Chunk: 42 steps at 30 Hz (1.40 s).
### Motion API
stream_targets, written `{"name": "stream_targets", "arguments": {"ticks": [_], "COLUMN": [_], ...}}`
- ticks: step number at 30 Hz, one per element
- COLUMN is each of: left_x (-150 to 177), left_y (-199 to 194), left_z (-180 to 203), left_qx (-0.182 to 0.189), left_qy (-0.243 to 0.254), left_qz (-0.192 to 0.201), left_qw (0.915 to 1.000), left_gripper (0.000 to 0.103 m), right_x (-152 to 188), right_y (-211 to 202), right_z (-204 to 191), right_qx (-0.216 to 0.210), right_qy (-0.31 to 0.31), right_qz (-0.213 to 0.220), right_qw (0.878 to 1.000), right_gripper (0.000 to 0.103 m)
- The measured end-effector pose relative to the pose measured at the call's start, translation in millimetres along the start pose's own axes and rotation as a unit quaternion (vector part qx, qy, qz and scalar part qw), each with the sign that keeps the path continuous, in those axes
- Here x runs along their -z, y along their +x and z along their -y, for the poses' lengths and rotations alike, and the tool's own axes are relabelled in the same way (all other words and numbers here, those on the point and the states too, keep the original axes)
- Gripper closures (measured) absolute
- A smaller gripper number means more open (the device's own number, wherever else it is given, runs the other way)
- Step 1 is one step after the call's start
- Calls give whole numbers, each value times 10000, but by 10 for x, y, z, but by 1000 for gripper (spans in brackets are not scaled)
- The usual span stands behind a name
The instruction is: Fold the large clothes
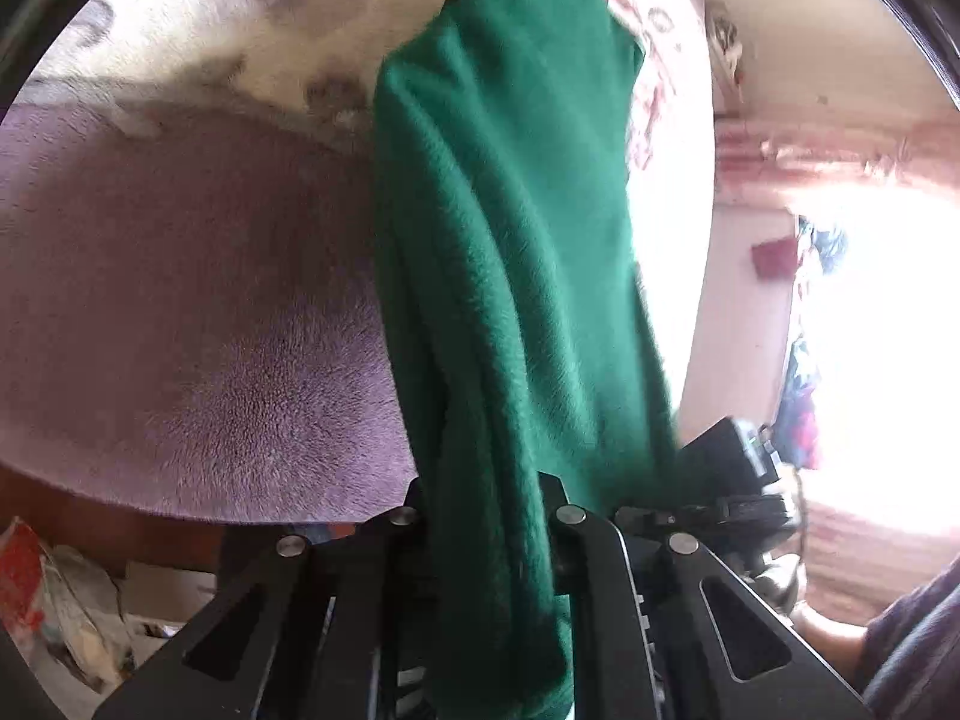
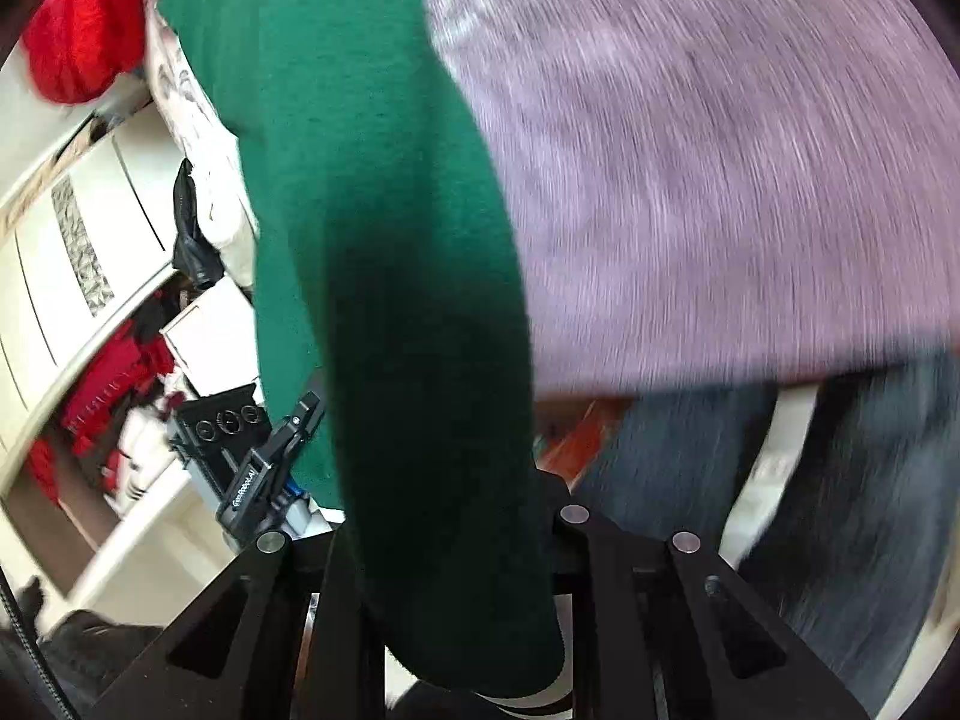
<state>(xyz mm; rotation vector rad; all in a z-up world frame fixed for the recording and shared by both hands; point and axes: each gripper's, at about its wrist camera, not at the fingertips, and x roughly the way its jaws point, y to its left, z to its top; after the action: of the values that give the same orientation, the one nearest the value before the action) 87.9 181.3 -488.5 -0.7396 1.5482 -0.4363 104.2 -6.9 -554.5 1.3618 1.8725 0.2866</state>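
A dark green fleece garment (image 1: pixel 504 228) hangs stretched from the top of the left wrist view down into my left gripper (image 1: pixel 486 504), which is shut on a bunched fold of it; the cloth hides the fingertips. In the right wrist view the same green garment (image 2: pixel 372 192) runs down into my right gripper (image 2: pixel 444 510), shut on another fold of it. Each gripper shows in the other's view: the right gripper (image 1: pixel 738 474) just right of the cloth, the left gripper (image 2: pixel 264 468) just left of it. The two stand close together, with the garment lifted off the bed.
A purple fluffy blanket (image 1: pixel 180 300) covers the bed under the garment, with a white patterned blanket (image 1: pixel 240 18) beyond it. A red cloth (image 2: pixel 78 30), white cupboards (image 2: pixel 72 252) and clutter stand to the left. A person's jeans (image 2: pixel 852 510) and hand (image 1: pixel 828 630) are close by.
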Motion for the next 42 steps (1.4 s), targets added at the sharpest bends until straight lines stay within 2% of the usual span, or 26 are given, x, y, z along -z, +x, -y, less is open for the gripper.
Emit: {"name": "stream_targets", "arguments": {"ticks": [2,4,7,9,12,13,15,17,19,20,22,26,27,28,30,31,33,36,39,42], "left_x": [-230,-559,-1216,-1587,-2289,-2458,-2849,-3061,-3175,-3220,-3235,-3135,-3104,-3076,-3088,-3153,-3245,-3351,-3407,-3389], "left_y": [-181,-248,-207,-28,340,456,785,968,1072,1093,1034,751,698,648,621,651,629,557,469,376], "left_z": [178,398,749,951,1120,1122,1056,810,657,621,634,754,798,839,894,886,897,922,1001,1154], "left_qx": [28,148,213,145,-27,-153,-365,-542,-613,-608,-566,-336,-247,-93,469,633,751,529,1,-674], "left_qy": [230,487,898,1092,1324,1372,1296,1104,963,831,732,532,542,498,323,220,-10,-20,230,699], "left_qz": [258,598,1092,1229,1259,1222,1023,784,540,428,229,148,145,125,123,188,376,842,1350,1802], "left_qw": [9994,9969,9897,9863,9832,9829,9856,9893,9920,9938,9954,9979,9981,9986,9983,9976,9965,9950,9906,9788], "left_gripper": [93,93,93,93,92,92,92,92,91,91,89,86,79,71,14,4,3,3,3,3], "right_x": [93,12,-302,-667,-1268,-1455,-2016,-2432,-2812,-2959,-3124,-3057,-2979,-2956,-2952,-2995,-3040,-3225,-3233,-3209], "right_y": [-93,-208,-430,-632,-993,-1117,-1312,-1266,-1215,-1217,-1204,-1295,-1339,-1395,-1500,-1502,-1537,-1614,-1626,-1614], "right_z": [-156,-420,-915,-1342,-1842,-1936,-2124,-2231,-2255,-2145,-2030,-2116,-2068,-2090,-2165,-2195,-2289,-2268,-2281,-2305], "right_qx": [-250,-586,-858,-928,-833,-880,-768,-616,-443,-434,-486,-610,-690,-788,-1095,-1173,-1245,-1352,-1089,-1106], "right_qy": [17,-162,-634,-1052,-1398,-1385,-1391,-1257,-1134,-935,-724,-795,-846,-876,-748,-672,-492,-48,-12,-216], "right_qz": [12,225,622,1030,1562,1621,1785,1800,1750,1698,1529,1176,1107,1056,909,877,810,861,918,880], "right_qw": [9997,9979,9923,9847,9742,9730,9710,9737,9770,9801,9844,9880,9878,9874,9870,9869,9877,9871,9898,9897], "right_gripper": [84,85,85,86,86,86,86,86,86,86,85,79,74,63,49,47,47,42,42,37]}}
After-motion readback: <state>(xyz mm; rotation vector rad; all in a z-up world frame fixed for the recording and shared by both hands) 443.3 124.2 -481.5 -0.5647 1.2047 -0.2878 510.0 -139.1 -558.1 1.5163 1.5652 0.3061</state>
